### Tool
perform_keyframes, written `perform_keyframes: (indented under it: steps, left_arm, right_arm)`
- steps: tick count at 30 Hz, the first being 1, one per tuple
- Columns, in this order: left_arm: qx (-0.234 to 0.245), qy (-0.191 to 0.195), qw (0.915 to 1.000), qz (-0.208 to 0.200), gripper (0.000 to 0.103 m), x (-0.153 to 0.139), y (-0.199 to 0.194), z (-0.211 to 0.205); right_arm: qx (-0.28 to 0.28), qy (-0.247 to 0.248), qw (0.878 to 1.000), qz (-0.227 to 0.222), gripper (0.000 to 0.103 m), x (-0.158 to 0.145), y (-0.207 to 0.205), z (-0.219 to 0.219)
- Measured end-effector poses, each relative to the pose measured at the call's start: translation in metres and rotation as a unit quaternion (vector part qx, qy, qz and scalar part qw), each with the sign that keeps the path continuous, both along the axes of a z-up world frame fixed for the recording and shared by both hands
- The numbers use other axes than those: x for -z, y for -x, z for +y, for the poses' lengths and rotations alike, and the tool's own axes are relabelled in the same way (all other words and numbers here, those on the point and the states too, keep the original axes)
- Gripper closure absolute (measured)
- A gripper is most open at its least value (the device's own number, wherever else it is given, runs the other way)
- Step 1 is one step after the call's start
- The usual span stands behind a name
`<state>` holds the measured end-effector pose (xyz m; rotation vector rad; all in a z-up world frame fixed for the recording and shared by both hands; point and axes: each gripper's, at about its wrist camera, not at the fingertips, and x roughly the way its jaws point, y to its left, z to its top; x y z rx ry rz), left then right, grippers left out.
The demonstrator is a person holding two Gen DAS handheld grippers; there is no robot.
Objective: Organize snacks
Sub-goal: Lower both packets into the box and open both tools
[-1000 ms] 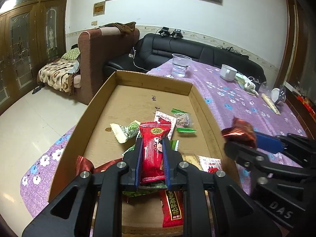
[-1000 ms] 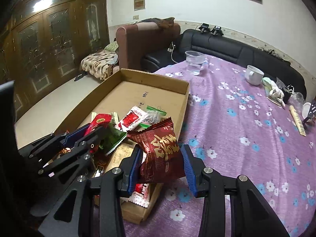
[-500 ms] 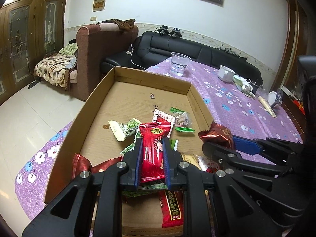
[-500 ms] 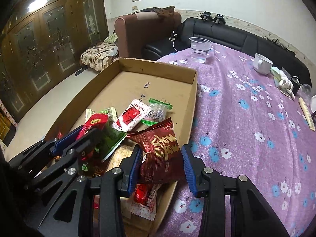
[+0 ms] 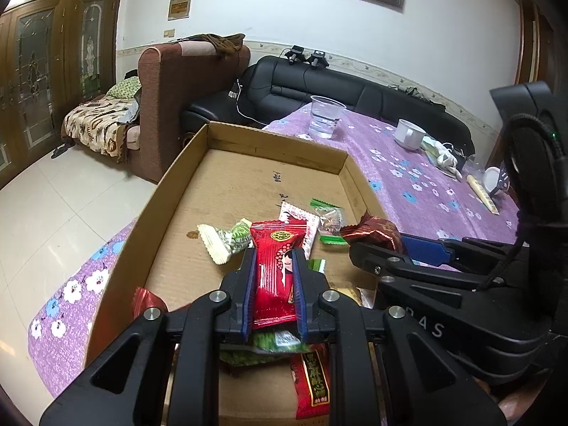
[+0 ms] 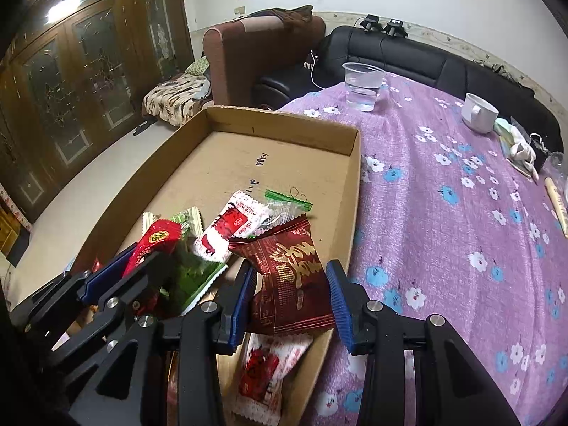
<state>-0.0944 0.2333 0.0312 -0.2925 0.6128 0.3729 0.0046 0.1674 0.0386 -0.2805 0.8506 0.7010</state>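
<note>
A shallow cardboard box (image 5: 170, 184) lies on the purple flowered tablecloth (image 6: 443, 213) and holds several snack packets. My left gripper (image 5: 273, 259) is shut on a bright red packet (image 5: 275, 269), held upright over the box's near end. My right gripper (image 6: 290, 273) is shut on a dark red packet with gold lettering (image 6: 291, 284), just inside the box's right wall (image 6: 355, 184). Loose in the box lie a white-and-red packet (image 6: 230, 227), a clear green-ended candy (image 6: 287, 202), a green packet (image 6: 191, 280) and a white-and-green sweet (image 5: 227, 241). More packets sit under both grippers, partly hidden.
A plastic cup of water (image 6: 364, 85) stands beyond the box's far end. A white mug (image 6: 479, 112) and small items are at the table's far right. A brown armchair (image 5: 170, 99) and a black sofa (image 5: 319, 85) stand behind the table.
My right gripper has carried the dark red packet leftward from the tablecloth side to over the box's right wall, closer to the left gripper. The left gripper has kept still.
</note>
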Motion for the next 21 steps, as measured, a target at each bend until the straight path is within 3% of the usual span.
perform_keyframes:
  steps: [8, 21]
  left_arm:
    - [-0.008, 0.011, 0.9999, 0.007, 0.086, 0.000, -0.012, 0.012]
    - [-0.013, 0.031, 0.9994, 0.013, 0.086, 0.003, -0.015, 0.019]
  right_arm:
    - [-0.001, -0.003, 1.000, 0.031, 0.062, 0.007, -0.017, 0.010]
    - [-0.003, -0.005, 1.000, 0.021, 0.061, 0.010, -0.015, 0.013]
